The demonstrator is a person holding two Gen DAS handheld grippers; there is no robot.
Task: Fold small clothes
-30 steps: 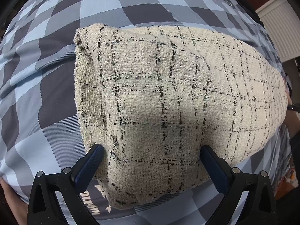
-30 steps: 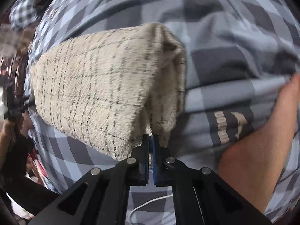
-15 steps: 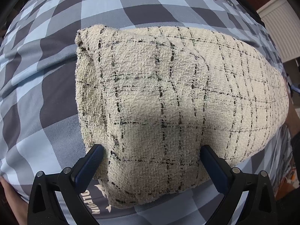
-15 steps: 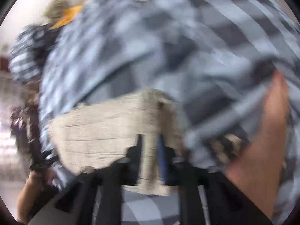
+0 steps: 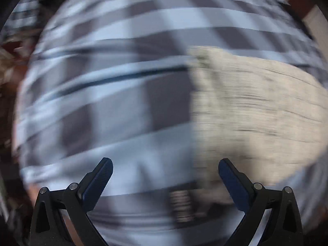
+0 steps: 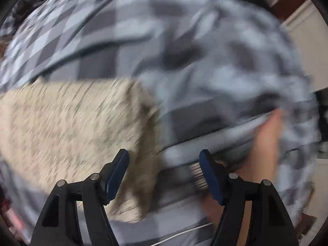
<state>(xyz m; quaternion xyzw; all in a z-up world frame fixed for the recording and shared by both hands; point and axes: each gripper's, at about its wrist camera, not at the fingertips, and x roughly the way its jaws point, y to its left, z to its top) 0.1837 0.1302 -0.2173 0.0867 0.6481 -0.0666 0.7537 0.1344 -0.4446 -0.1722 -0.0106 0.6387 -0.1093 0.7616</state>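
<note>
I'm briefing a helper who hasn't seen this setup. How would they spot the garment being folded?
Find the blue-and-grey checked sheet covering the surface. On it lies one folded cream cloth with thin dark grid lines, the only pale, rough-woven piece there.

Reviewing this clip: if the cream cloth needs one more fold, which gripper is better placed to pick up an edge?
Probably right. The right gripper, jaws opening, straddles the cream cloth's folded edge; the left gripper hangs open over the checked cover, beside the cloth.
</note>
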